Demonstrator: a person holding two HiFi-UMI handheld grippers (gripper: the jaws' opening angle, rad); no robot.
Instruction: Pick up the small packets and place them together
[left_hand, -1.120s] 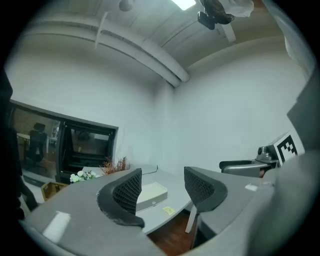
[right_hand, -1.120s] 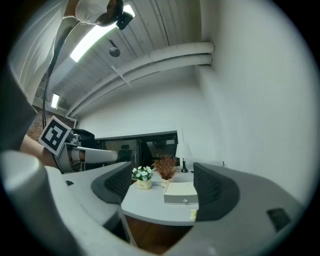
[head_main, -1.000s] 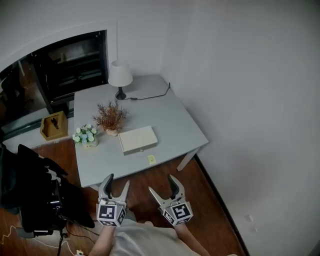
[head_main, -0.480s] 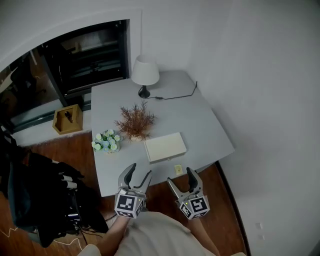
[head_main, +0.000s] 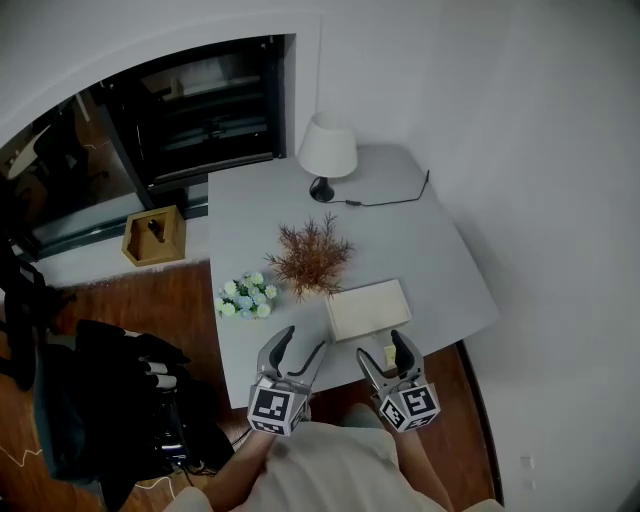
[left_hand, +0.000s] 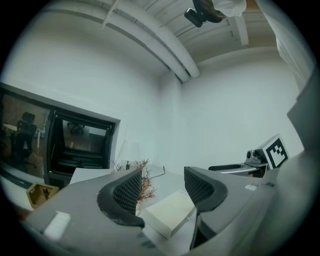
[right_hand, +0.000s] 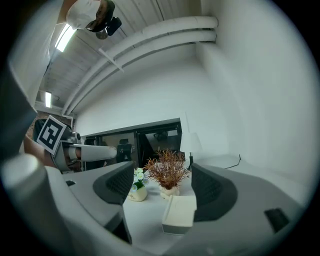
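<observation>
A small yellow packet (head_main: 389, 356) lies near the front edge of the grey table (head_main: 420, 230). In the head view it shows between the jaws of my right gripper (head_main: 383, 348), which hovers at that edge. Those jaws have just been closing a little but stand open with nothing gripped. My left gripper (head_main: 303, 345) is open and empty beside it, over the table's front edge. Both gripper views look level across the table: the left gripper (left_hand: 162, 185) and right gripper (right_hand: 162, 185) each frame a cream box (left_hand: 170, 212) (right_hand: 180, 212) lying beyond the jaws.
On the table stand a cream box (head_main: 368, 308), a dried plant (head_main: 312, 255), a pot of pale flowers (head_main: 247, 297) and a white lamp (head_main: 328, 150) with its cable. A wooden box (head_main: 155, 235) and dark bags (head_main: 110, 400) are at the left. A white wall runs along the right.
Both grippers have moved forward to the table's front edge, and the table now sits nearer in the head view. The yellow packet now shows between the right jaws.
</observation>
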